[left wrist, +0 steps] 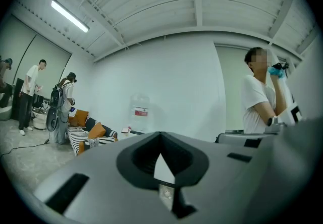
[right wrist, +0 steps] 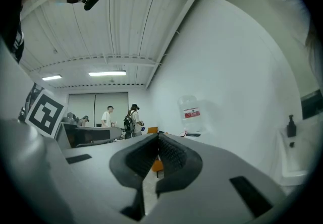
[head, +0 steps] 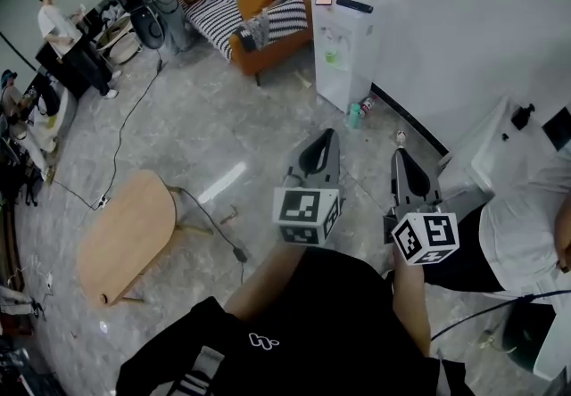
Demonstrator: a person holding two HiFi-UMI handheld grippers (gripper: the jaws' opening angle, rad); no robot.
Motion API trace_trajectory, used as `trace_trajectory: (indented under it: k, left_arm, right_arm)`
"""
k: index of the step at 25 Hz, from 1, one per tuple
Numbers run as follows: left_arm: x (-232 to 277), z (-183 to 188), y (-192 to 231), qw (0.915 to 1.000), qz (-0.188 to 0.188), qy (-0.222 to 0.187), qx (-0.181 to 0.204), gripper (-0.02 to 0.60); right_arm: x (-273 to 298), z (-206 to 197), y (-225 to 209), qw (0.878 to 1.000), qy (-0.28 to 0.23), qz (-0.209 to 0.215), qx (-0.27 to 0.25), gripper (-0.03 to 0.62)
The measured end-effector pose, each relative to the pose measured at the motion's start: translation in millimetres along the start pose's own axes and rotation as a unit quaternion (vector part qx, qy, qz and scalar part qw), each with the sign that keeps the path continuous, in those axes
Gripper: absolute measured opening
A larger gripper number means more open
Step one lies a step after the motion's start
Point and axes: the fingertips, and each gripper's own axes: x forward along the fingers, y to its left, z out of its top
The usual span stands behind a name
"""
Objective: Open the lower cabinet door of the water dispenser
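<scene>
Dispenser [head: 343,55] stands against the wall [head: 464,20], door [head: 332,80] shut. Our left claw [head: 323,146] and right claw [head: 400,159], well short of the wall, are pinched together, empty. Approach step, we judge; next we must reach the door and part one claw.

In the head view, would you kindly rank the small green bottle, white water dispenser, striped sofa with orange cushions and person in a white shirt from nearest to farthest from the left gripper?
1. Small green bottle, on the floor just ahead.
2. White water dispenser, behind it at the wall.
3. Striped sofa, back left.
4. Person in white shirt, far left.
</scene>
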Motion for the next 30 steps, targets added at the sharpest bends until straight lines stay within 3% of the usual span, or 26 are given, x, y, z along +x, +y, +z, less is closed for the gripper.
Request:
trace_trajectory:
  k: [10,19,25,30]
  left_arm:
    - [37,-3,6,0.9997,-0.021,-0.011,-0.01,0.011]
    - [121,-10,27,0.9987,-0.05,0.002,-0.011,0.011]
    - [175,-18,57,0.9985,-0.048,0.022,-0.015,0.011]
    - [221,-25,87,0.9979,-0.041,0.047,-0.02,0.011]
  right_arm:
    - [23,-1,-11,0.999,-0.006,0.022,-0.027,0.011]
    - [90,-13,-57,1.0,-0.011,-0.008,-0.008,0.011]
    - [148,-21,-54,0.999,-0.006,0.043,0.003,0.011]
    - [198,-30,-67,0.998,0.011,0.047,0.029,0.011]
